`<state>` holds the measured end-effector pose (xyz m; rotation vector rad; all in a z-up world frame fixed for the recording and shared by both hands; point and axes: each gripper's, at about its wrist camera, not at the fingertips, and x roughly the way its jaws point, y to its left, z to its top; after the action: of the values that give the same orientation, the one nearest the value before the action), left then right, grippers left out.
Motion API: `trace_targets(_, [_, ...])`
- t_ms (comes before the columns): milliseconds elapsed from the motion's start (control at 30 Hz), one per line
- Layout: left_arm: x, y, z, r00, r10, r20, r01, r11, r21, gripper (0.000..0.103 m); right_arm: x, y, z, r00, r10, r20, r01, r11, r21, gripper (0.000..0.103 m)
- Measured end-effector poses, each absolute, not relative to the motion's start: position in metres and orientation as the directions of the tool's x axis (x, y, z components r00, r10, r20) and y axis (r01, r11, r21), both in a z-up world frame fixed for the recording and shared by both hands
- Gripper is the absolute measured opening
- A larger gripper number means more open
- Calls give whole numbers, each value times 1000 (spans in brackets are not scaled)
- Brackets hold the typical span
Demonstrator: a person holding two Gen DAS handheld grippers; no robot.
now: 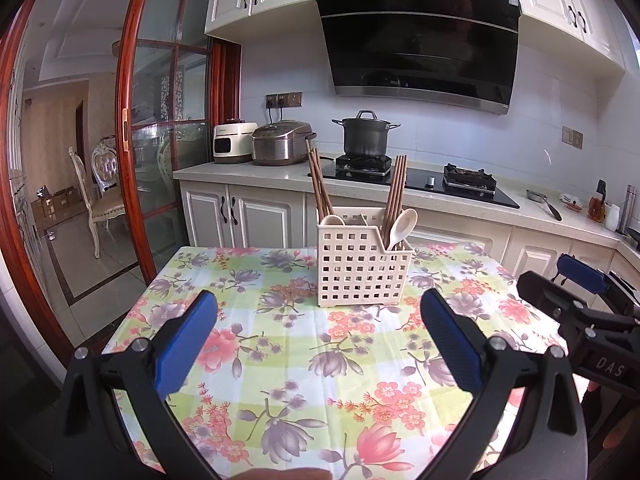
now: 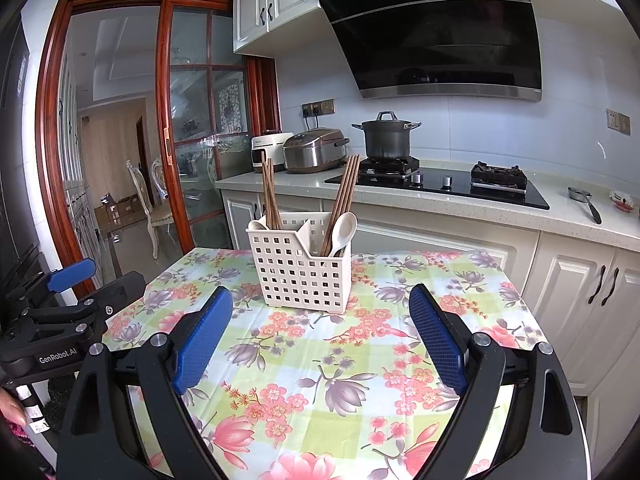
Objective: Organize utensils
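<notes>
A cream perforated utensil caddy (image 1: 354, 268) (image 2: 302, 272) stands upright on the floral tablecloth (image 1: 288, 344) (image 2: 320, 352). Brown chopsticks (image 1: 320, 188) (image 2: 269, 196) and a cream spoon (image 1: 333, 220) (image 2: 257, 225) stand in its left compartment. More chopsticks (image 1: 396, 192) (image 2: 342, 200) and a second spoon (image 1: 402, 226) (image 2: 345, 230) stand in its right compartment. My left gripper (image 1: 318, 304) is open and empty, short of the caddy. My right gripper (image 2: 320, 300) is open and empty, also just short of it. The right gripper also shows in the left wrist view (image 1: 580, 280), and the left gripper in the right wrist view (image 2: 72, 276).
Behind the table runs a counter (image 1: 248, 172) with a rice cooker (image 1: 282, 148), a white appliance (image 1: 232, 142), a pot (image 1: 366, 134) on the black hob (image 1: 420, 184), and bottles (image 1: 600, 204) at the far right. A sliding glass door (image 1: 168, 128) is at left.
</notes>
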<state>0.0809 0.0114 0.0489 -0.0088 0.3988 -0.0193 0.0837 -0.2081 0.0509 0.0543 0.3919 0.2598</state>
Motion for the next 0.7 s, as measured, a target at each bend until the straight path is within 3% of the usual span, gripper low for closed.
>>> trace_targets(367, [92,12,42,900,-97,-425,80,995,-58,98,82,-206,50,891,261,-372,-240,965,102,84])
trace_targets(700, [93,15,40,912,-32,-408,18,999,-38,98,80,-204,50,891,261,-372,-240,965,103,84])
